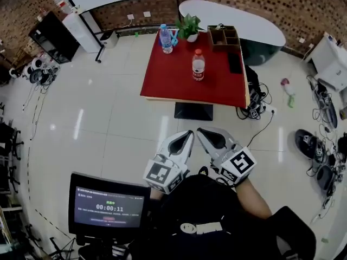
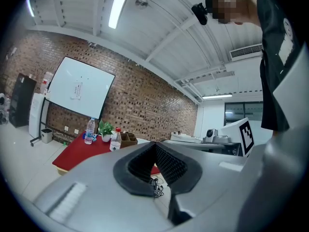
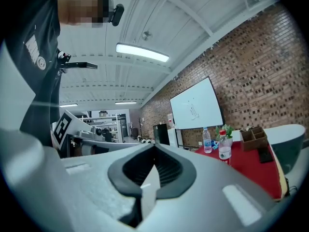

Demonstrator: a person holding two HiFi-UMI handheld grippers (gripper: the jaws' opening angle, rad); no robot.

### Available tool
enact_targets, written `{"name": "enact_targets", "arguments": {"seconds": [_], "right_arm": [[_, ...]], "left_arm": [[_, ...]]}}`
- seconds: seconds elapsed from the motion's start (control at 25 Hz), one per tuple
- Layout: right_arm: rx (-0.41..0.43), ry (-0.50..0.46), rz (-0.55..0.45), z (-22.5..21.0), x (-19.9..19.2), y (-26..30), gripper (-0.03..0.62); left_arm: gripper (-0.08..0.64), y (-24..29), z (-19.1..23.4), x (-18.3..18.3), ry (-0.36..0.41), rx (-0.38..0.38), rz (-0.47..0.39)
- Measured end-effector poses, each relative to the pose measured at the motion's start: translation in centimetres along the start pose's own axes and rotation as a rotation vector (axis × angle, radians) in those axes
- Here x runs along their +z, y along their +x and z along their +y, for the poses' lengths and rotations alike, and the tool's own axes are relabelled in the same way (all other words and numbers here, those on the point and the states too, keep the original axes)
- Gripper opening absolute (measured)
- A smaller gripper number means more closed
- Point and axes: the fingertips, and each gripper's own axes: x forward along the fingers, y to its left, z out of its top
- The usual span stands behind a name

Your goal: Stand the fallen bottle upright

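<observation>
Two clear bottles stand upright on the red table (image 1: 173,80): a red-capped bottle (image 1: 198,65) near the middle and a blue-capped bottle (image 1: 166,38) at the far left corner. Both also show in the left gripper view, red-capped (image 2: 115,138) and blue-capped (image 2: 90,130), and in the right gripper view, red-capped (image 3: 224,146) and blue-capped (image 3: 207,139). No bottle lies on its side. My left gripper (image 1: 187,136) and right gripper (image 1: 201,132) hover close to my body, well short of the table. Each is shut with nothing between its jaws, as the left gripper (image 2: 155,146) and right gripper (image 3: 154,149) show in their own views.
A potted plant (image 1: 190,27), a wooden organiser box (image 1: 224,36) and a flat black object (image 1: 235,63) share the table's far side. A screen with a timer (image 1: 108,205) stands at my lower left. Cables (image 1: 255,107) trail on the floor right of the table.
</observation>
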Motion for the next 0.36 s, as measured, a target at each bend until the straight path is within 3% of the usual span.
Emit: {"name": "enact_targets", "arguments": {"seconds": [0.16,0.36], "right_arm": [[-0.025,-0.006,0.0,0.5,-0.4,0.0,0.003],[-0.019,-0.008,0.0,1.1,-0.9,0.3,0.003]], "left_arm": [[0.003,-0.2,-0.1,-0.1,0.004,-0.031,-0.007],[0.003,-0.9,0.4,-0.4,0.01,-0.012,-0.016]]}}
